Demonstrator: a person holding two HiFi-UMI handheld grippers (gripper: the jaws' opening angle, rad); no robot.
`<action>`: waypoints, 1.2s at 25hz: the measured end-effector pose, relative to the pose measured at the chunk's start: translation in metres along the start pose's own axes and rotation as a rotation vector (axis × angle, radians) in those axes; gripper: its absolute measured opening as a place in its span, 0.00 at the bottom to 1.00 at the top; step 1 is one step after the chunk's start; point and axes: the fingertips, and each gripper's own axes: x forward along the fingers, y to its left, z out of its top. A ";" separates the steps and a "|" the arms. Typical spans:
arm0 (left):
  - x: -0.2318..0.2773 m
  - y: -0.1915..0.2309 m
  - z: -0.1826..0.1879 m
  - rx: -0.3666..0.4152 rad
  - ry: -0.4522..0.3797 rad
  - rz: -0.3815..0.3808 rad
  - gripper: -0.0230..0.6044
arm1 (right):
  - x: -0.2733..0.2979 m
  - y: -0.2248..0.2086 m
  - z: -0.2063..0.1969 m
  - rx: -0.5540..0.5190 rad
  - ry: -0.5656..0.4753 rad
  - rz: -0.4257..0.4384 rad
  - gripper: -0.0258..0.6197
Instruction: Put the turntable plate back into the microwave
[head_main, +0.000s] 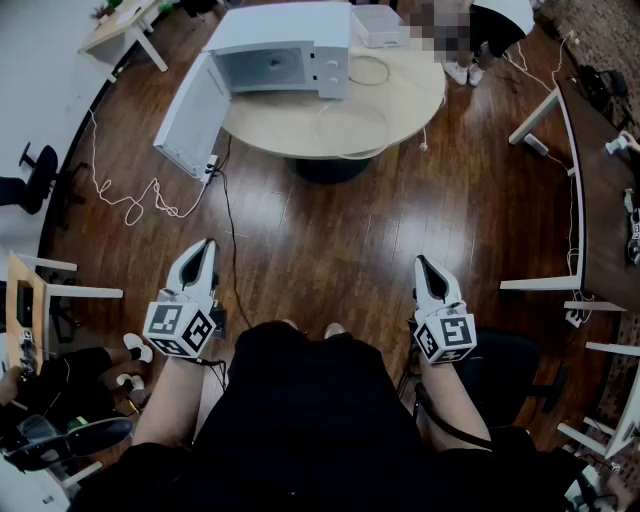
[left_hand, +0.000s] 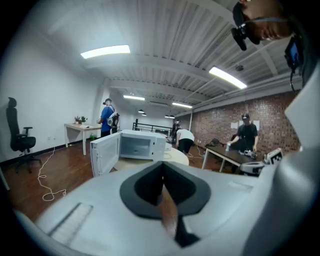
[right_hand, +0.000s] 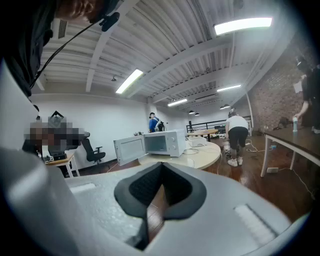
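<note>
Floor: dark wood boards, a wide open stretch between the person and the round bench.
Bench: pale and round, at the far end of the floor, well apart from both grippers.
Microwave: white, standing on the far left part of the bench, its cavity facing the person.
Door: swung fully open to the left, hanging out past the bench edge and leaving the cavity free.
Turntable plate: seemingly the faint clear ring lying flat on the bench just in front of the microwave, to the right of its mouth; too faint to be sure.
Handling: probably glass, so stiff, fairly heavy, slippery and breakable.
Where to hold: best pinched at the rim on opposite sides and kept level.
Axis: a round disc has no long axis; its face points up, and it should go in flat.
Left gripper: held low at the person's left, jaws closed tip to tip, with nothing in them.
Right gripper: at the person's right, jaws fully together, also empty.
</note>
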 end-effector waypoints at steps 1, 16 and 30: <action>0.007 -0.001 0.000 -0.004 -0.005 0.001 0.05 | 0.007 -0.006 -0.002 -0.003 0.004 0.001 0.04; 0.155 0.031 -0.004 -0.041 0.024 -0.159 0.05 | 0.103 -0.045 0.016 -0.045 0.028 -0.100 0.04; 0.351 0.111 0.103 0.048 0.042 -0.451 0.05 | 0.276 -0.075 0.044 0.151 0.095 -0.313 0.04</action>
